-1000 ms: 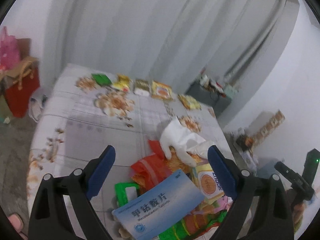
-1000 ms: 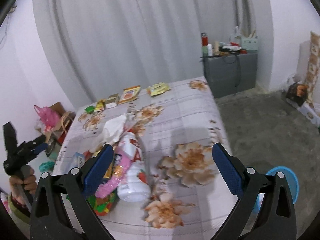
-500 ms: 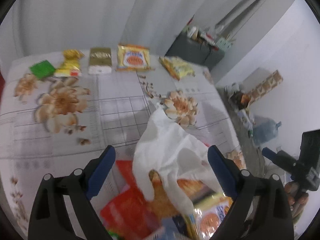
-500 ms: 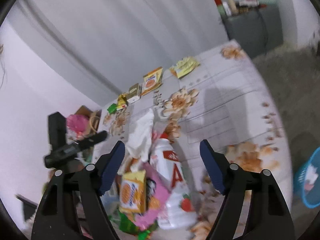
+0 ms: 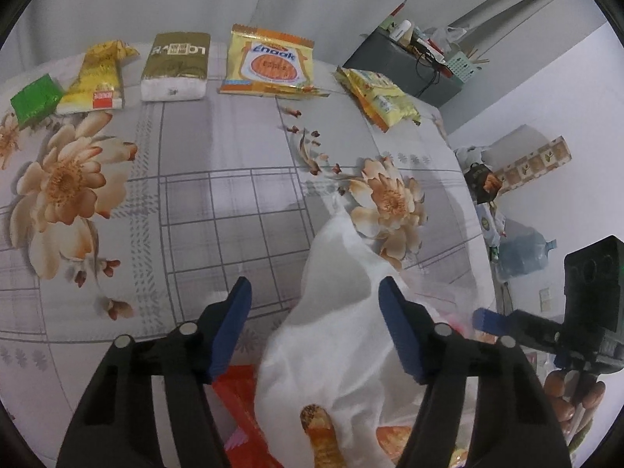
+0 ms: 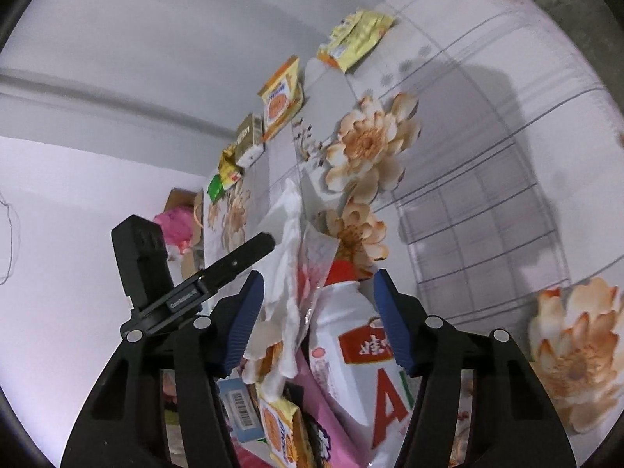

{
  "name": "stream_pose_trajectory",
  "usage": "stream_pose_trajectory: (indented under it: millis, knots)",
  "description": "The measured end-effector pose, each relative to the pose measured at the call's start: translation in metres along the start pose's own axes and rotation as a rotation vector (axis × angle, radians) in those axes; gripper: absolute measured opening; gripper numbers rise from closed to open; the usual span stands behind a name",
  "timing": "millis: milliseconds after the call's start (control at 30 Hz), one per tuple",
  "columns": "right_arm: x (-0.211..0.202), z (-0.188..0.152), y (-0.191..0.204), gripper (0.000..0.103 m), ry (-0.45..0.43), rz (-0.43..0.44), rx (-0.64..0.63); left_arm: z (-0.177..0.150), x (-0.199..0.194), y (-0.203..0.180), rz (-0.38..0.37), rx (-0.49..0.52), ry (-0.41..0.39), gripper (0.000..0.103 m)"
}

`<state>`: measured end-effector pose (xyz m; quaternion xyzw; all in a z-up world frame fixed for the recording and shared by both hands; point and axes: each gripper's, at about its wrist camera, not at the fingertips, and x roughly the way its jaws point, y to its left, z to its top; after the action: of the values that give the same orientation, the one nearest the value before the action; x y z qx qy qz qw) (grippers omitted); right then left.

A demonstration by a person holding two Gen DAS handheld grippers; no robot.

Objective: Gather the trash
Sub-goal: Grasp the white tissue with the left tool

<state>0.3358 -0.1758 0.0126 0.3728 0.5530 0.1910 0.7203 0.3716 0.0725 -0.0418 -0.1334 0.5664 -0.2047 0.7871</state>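
Note:
A heap of trash lies on the flowered tablecloth (image 5: 195, 195). A white crumpled bag (image 5: 343, 351) tops it, over a red wrapper (image 5: 241, 401). My left gripper (image 5: 316, 312) points down at the bag with its jaws closing. The bag lies between the pads; the right pad is at its edge and the left pad stands clear. My right gripper (image 6: 318, 300) is also closing, around the white bag (image 6: 288, 273), a clear wrapper and the neck of a white bottle (image 6: 351, 351) with a red cap. Its pads do not press on them. A pink wrapper (image 6: 312, 401) and a biscuit packet (image 6: 277, 425) lie below.
Along the far edge of the table lie a green packet (image 5: 35, 97), a yellow packet (image 5: 97, 78), a gold tissue pack (image 5: 175, 66), an orange snack bag (image 5: 269, 62) and another yellow bag (image 5: 378, 97). A grey cabinet (image 5: 409, 66) and a water jug (image 5: 522, 253) stand beyond.
Both grippers have come down and forward onto the heap, and both pairs of jaws have narrowed. The white bag now fills the gap of the left gripper. The right gripper has rolled.

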Motion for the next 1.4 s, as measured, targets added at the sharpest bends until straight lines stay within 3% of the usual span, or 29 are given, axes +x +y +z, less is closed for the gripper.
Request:
stream_pose_trajectory:
  millis: [133,367,533,667,833,1067,1167,1233,1400]
  knots:
    - [0.009,0.001,0.003,0.051,0.014,0.006,-0.002,0.0,0.004,0.003,-0.02,-0.016,0.011,0.044]
    - [0.021,0.008,0.002,0.034,0.015,0.008,0.017,0.0,0.005,0.004,-0.031,-0.016,0.015,0.028]
    - [0.021,0.009,-0.001,0.016,0.012,0.011,0.027,0.001,-0.003,0.006,-0.056,-0.025,-0.005,0.016]
    - [0.018,0.009,0.001,0.004,-0.01,0.021,0.012,0.004,-0.016,0.008,-0.094,-0.04,-0.046,0.012]
    - [0.012,0.009,0.006,0.0,-0.048,0.017,-0.013,0.009,-0.029,0.006,-0.115,-0.032,-0.089,0.01]
    - [0.004,0.012,0.007,0.0,-0.072,0.023,-0.025,0.013,-0.046,0.007,-0.141,-0.023,-0.146,0.009]
    - [0.009,0.017,0.007,0.007,-0.047,0.036,-0.005,0.01,-0.042,0.006,-0.127,-0.013,-0.135,0.009]
    - [0.012,0.019,0.007,0.036,-0.04,0.02,0.006,0.008,-0.036,0.006,-0.121,-0.015,-0.121,0.009]
    - [0.025,0.026,0.01,0.045,-0.005,0.01,-0.001,0.007,-0.029,0.007,-0.115,-0.013,-0.107,0.009]
